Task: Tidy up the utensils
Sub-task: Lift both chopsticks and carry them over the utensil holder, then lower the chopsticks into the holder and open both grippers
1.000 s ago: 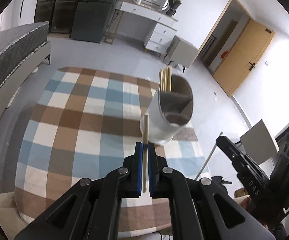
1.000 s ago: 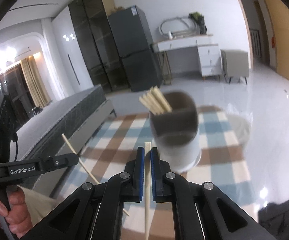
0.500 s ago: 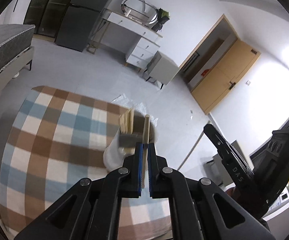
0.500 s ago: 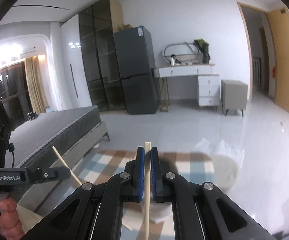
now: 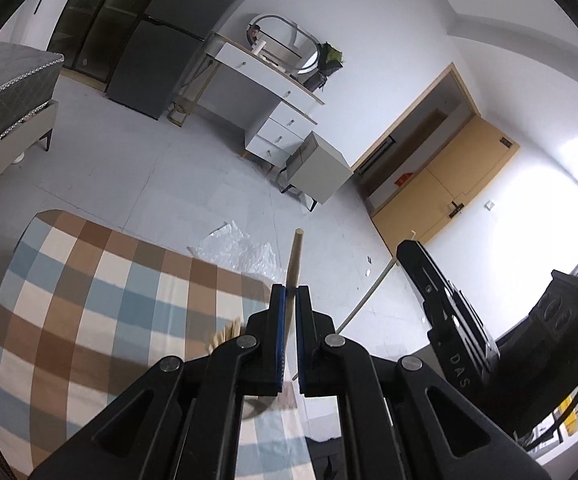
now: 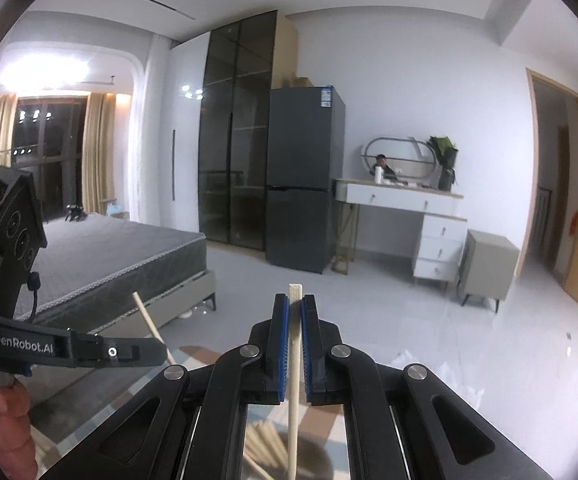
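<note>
Pinching a wooden chopstick (image 5: 293, 264) between its pads, the left gripper (image 5: 288, 300) hangs over the checked tablecloth's (image 5: 89, 300) far edge. Right wrist view — the right gripper (image 6: 295, 312) clamps a square-ended chopstick (image 6: 293, 360), with bundled chopsticks (image 6: 261, 452) below it.

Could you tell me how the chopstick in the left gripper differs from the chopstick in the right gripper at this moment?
The left chopstick has a round tip, while the right chopstick ends in a square-cut tip. In its own wrist view the left one leans to the right and juts well past the left gripper; the right one stands straight and barely clears the right gripper. Both are pale wood, each clamped between shut blue pads.
</note>
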